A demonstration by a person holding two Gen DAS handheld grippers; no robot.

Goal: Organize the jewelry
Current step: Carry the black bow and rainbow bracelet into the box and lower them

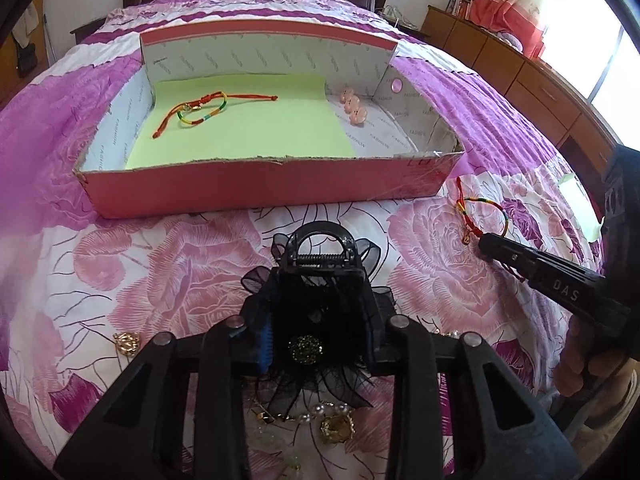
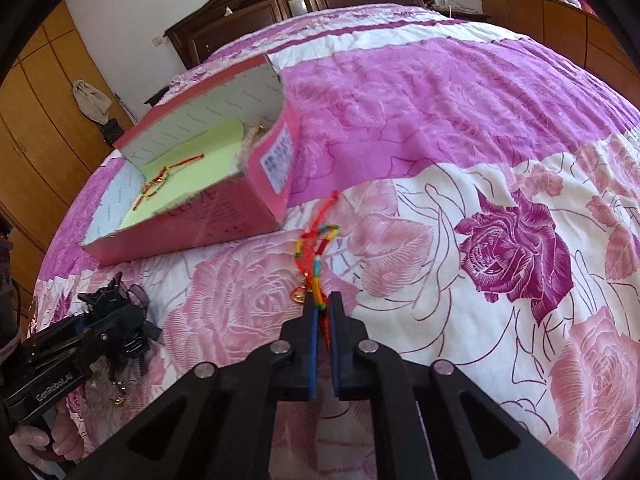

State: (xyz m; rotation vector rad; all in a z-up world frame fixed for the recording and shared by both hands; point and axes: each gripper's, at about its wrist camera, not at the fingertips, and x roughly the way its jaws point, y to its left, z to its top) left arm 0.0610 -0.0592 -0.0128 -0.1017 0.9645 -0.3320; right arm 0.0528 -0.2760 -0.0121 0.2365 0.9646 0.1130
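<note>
Left fingers [image 1: 262,344] hide most of the hair clip [image 1: 320,264].

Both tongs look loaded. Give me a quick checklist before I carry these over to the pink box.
1. Right tongs shut on the braided bracelet: ok.
2. Left tongs clamped on the black hair claw: ok.
3. Bracelet clear of the bedspread: cannot tell.
4. Free space on the green sheet in the pink box: ok, beside the bracelet already there.
5. Loose jewelry under the left tongs untangled from the claw's trim: cannot tell.
</note>
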